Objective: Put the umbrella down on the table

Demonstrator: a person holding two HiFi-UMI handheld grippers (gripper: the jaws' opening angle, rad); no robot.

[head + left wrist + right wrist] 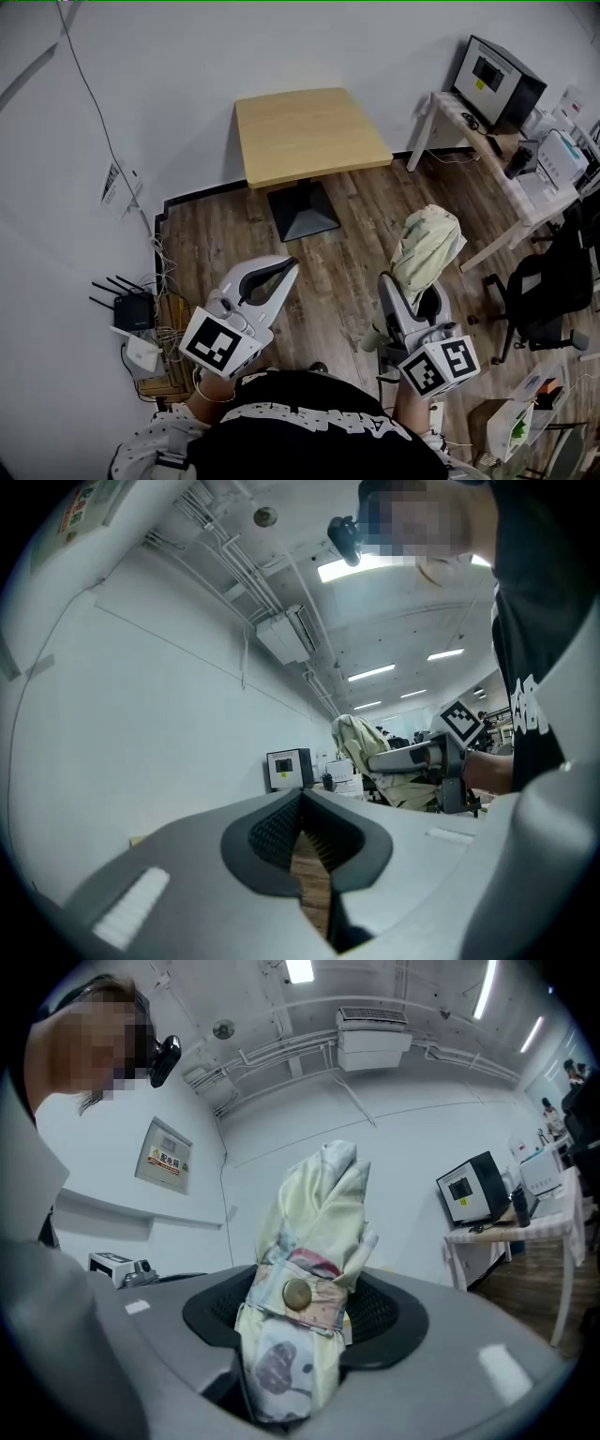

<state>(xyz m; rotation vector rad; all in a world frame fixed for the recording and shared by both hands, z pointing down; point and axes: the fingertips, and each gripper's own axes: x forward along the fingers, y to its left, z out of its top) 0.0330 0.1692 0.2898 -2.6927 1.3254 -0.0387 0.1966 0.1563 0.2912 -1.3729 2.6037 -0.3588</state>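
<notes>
1. The folded cream umbrella (309, 1241) is being grasped by the right gripper (302, 1330). The wide-set jaws are being pressed against its sides at the buttoned strap (296, 1294), and its cloth end is rising above them.
2. In the head view, the umbrella (428, 246) is being held in the air on the near side of the table (309, 131). It is well apart from the table and off toward its right edge.
3. The right gripper (410, 286) is being carried on that same near side of the table, farther from it than the umbrella's cloth end.
4. The left gripper (286, 267) is being held short of the table, just nearer than its dark pedestal base (302, 211). Its jaws are being pressed together on nothing, and only a thin strip of wooden floor (312, 878) is being shown between them.
5. A desk (487, 150) with a monitor (495, 80) is being seen to the right of the table.
</notes>
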